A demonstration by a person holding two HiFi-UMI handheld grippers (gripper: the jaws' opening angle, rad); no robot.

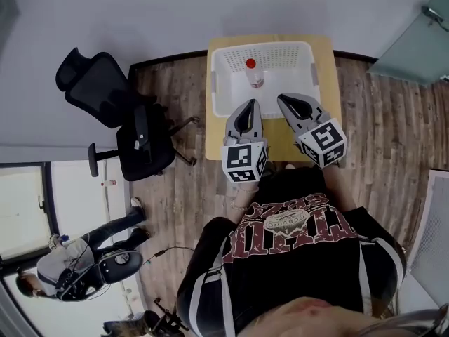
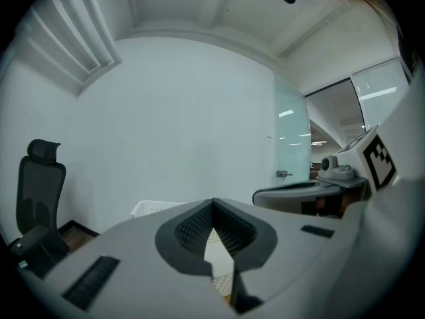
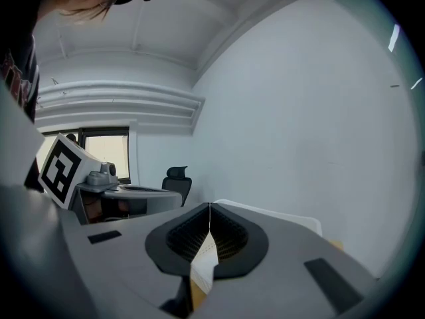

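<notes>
The left gripper (image 1: 250, 104) has its two jaws pressed together at the tips, with nothing between them. Its own view shows the dark ribbed pads meeting in a point, with only a narrow slit lower down. The right gripper (image 1: 286, 98) is the same: jaws closed tip to tip and empty. The two grippers are held side by side, near each other but apart, each with a marker cube at its back end, close to the person's chest.

From the head view, both tips lie over the near edge of a white perforated basket (image 1: 217, 83). How high above it they are cannot be judged. Inside the basket, towards its far side, a small clear bottle (image 1: 255, 74) with a red cap stands upright, well apart from both grippers.

The basket sits on a small light wooden table (image 1: 330, 69) pushed against a pale wall. To the left of the table, a black office chair (image 1: 119, 118) stands on the wood plank floor (image 1: 393, 132). Another person (image 1: 70, 269) is at the lower left corner.
</notes>
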